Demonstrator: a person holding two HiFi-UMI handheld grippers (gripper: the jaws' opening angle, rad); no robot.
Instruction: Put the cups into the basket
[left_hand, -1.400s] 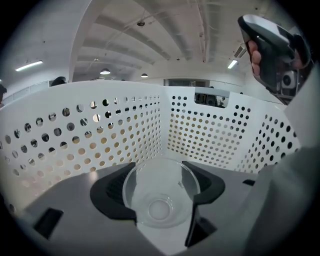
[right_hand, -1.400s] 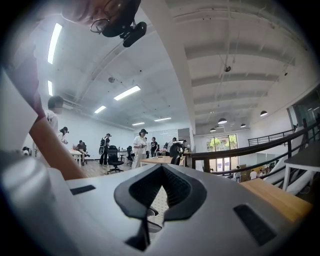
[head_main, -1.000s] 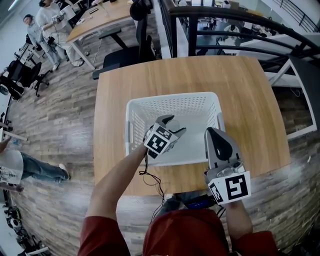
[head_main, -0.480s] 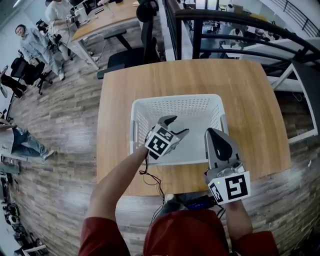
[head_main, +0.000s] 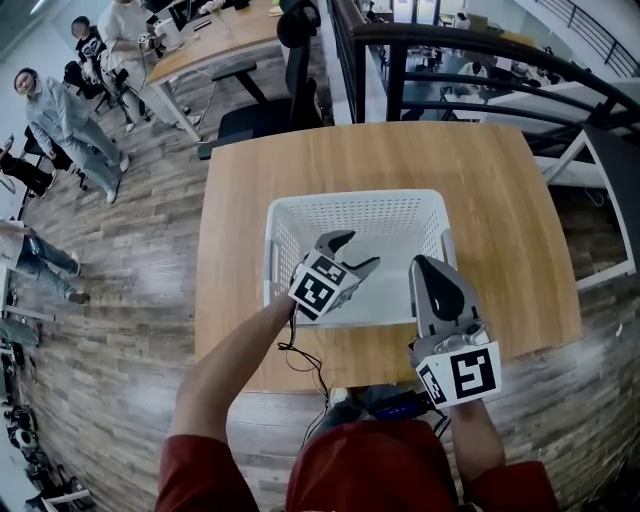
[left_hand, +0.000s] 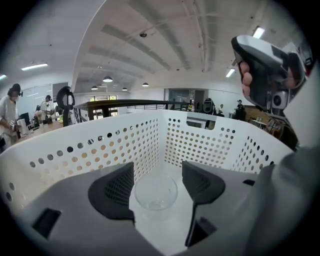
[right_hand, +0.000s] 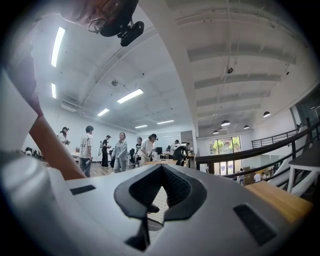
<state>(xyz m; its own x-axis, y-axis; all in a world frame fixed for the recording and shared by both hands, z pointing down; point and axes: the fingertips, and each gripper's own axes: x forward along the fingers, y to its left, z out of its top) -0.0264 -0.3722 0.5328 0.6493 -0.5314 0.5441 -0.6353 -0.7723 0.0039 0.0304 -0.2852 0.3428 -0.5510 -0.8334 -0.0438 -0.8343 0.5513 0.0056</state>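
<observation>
Left tongs (left_hand: 158, 177) gape around the cup (left_hand: 156, 197), lower centre — right tongs (right_hand: 161, 172) shut, empty — skewed lifting could topple it.

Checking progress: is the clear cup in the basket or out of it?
In. The clear cup stands upright on the white basket's floor, its perforated walls around it, seen between the left gripper's parted jaws.
</observation>
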